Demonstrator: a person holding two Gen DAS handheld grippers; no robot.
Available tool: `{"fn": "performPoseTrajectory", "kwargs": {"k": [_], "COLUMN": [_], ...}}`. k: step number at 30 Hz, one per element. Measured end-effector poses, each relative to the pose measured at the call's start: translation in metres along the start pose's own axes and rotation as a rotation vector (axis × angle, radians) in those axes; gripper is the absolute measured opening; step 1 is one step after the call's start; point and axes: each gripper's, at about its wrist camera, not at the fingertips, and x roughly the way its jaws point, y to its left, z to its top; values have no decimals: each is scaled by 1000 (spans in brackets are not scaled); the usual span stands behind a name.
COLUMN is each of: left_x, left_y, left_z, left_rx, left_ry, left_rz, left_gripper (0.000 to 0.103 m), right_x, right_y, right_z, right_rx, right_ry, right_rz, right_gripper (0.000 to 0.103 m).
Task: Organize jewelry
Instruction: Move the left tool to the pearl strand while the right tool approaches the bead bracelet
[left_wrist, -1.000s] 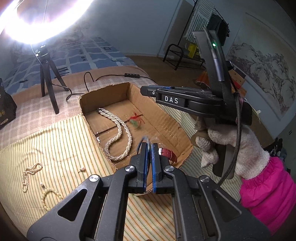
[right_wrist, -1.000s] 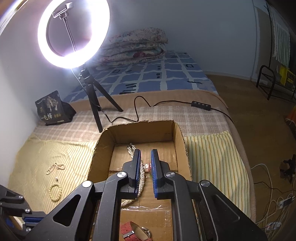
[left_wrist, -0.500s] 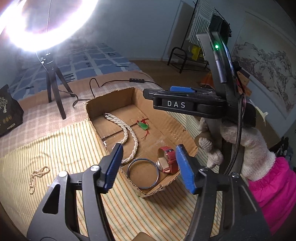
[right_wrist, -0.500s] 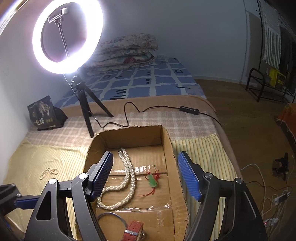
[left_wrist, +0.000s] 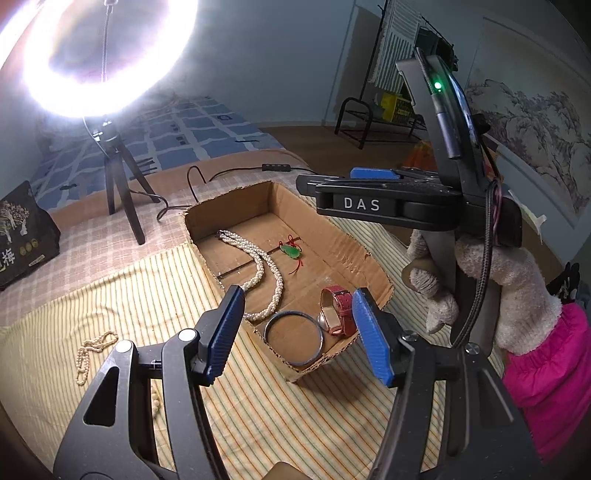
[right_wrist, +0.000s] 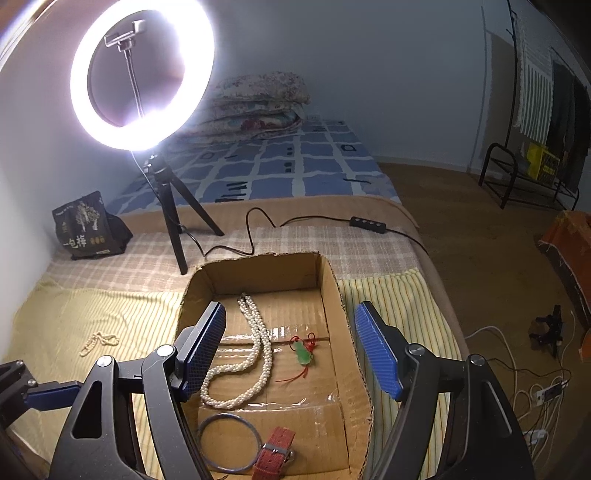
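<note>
Both tools, left (left_wrist: 297, 334) and right (right_wrist: 290, 349), are hovering spread and empty over the open brown cardboard box (right_wrist: 334, 280), where collected jewelry is lying; a small cream bead strand (left_wrist: 92, 350) is waiting left of it on the bed.

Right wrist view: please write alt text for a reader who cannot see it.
The open right gripper hovers over a cardboard box holding a pearl necklace, green pendant, metal bangle and red-strapped watch. A ring light stands behind.
</note>
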Motion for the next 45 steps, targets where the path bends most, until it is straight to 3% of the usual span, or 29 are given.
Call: {"fn": "performPoseTrajectory", "kwargs": {"k": [15, 22, 25, 32, 37, 41, 45], "left_x": [-39, -69, -87, -117, -114, -111, -113], "left_y": [12, 35, 49, 98, 126, 153, 172], "left_z": [-12, -19, -20, -15, -20, -28, -29], "left_rx": [-12, -52, -47, -124, -134, -200, -226], "left_ry": [-6, -11, -28, -62, -55, -34, -69], "left_rz": [21, 46, 89, 122, 176, 191, 210], "left_gripper": [62, 62, 62, 62, 62, 62, 62], "right_x": [-30, -51, -57, -69, -72, -71, -64], "right_y": [19, 32, 36, 68, 100, 124, 143], "right_z": [-4, -7, -9, -19, -29, -39, -51], "right_rx": [-13, -42, -25, -89, -128, -153, -181], "right_ry": [-23, -55, -67, -92, -86, -78, -50], "right_rz": [-49, -67, -14, 20, 52, 95, 134], "right_gripper": [73, 73, 73, 73, 73, 73, 73]}}
